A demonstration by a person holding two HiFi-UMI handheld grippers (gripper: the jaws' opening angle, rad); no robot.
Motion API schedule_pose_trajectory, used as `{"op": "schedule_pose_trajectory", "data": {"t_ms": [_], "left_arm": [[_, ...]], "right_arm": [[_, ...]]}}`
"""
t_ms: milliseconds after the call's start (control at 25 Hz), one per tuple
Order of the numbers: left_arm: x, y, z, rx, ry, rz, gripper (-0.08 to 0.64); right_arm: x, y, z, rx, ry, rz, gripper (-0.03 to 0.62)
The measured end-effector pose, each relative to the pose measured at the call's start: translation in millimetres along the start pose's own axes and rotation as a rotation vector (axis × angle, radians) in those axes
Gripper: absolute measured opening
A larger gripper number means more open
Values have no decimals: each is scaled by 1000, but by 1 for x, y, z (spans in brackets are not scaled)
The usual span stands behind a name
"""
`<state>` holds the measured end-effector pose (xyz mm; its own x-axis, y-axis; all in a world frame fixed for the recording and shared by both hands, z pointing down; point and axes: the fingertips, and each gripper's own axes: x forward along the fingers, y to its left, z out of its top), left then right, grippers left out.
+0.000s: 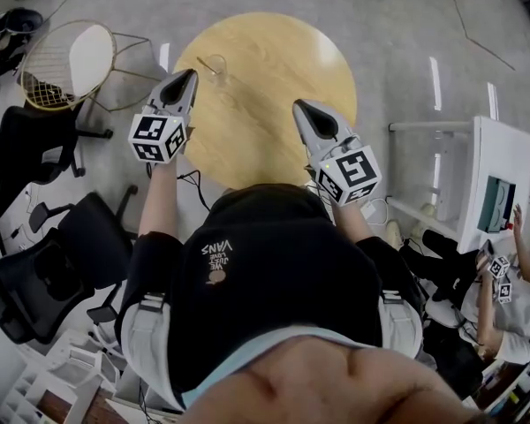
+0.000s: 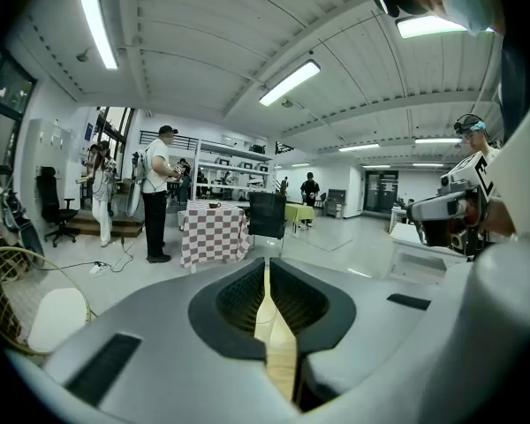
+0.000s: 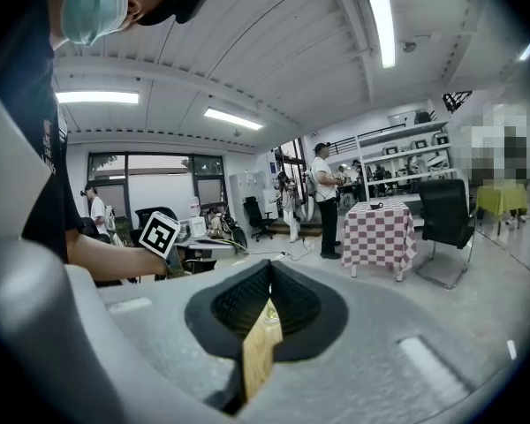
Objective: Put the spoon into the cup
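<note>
On the far left part of the round wooden table (image 1: pixel 274 87) stands a clear glass cup (image 1: pixel 214 64). The spoon is too small to make out with certainty. My left gripper (image 1: pixel 192 73) hovers just left of the cup at the table's edge, jaws shut and empty. My right gripper (image 1: pixel 298 104) is over the table's near right part, also shut with nothing in it. In the left gripper view the left gripper (image 2: pixel 267 265) has its jaws closed, with only table wood behind them. The right gripper (image 3: pixel 269 270) looks the same in its own view, and a bit of glass (image 3: pixel 267 314) shows below its tips.
A wire chair with a white cushion (image 1: pixel 71 60) stands left of the table, and black office chairs (image 1: pixel 44 263) stand nearer on the left. A white desk (image 1: pixel 499 193) and a seated person (image 1: pixel 503 299) are at the right. A checkered table (image 2: pixel 214 232) and standing people are farther off.
</note>
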<state>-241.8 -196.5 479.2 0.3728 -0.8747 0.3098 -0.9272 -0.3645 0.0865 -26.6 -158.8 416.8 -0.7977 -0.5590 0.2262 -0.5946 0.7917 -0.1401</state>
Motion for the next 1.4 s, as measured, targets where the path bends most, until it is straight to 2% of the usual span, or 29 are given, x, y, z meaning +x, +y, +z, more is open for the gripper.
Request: {"op": "schedule_pose_trajectory", "data": {"t_ms": [800, 1240, 1400], "left_arm": [[-70, -59, 32, -26, -117, 111, 9], [-105, -111, 26, -55, -147, 187, 9], [-115, -117, 21, -75, -151, 210, 9]], "right_arm": [[-23, 13, 11, -28, -20, 130, -2], [-54, 16, 9, -57, -18, 206, -2], [-54, 20, 7, -63, -10, 233, -2]]}}
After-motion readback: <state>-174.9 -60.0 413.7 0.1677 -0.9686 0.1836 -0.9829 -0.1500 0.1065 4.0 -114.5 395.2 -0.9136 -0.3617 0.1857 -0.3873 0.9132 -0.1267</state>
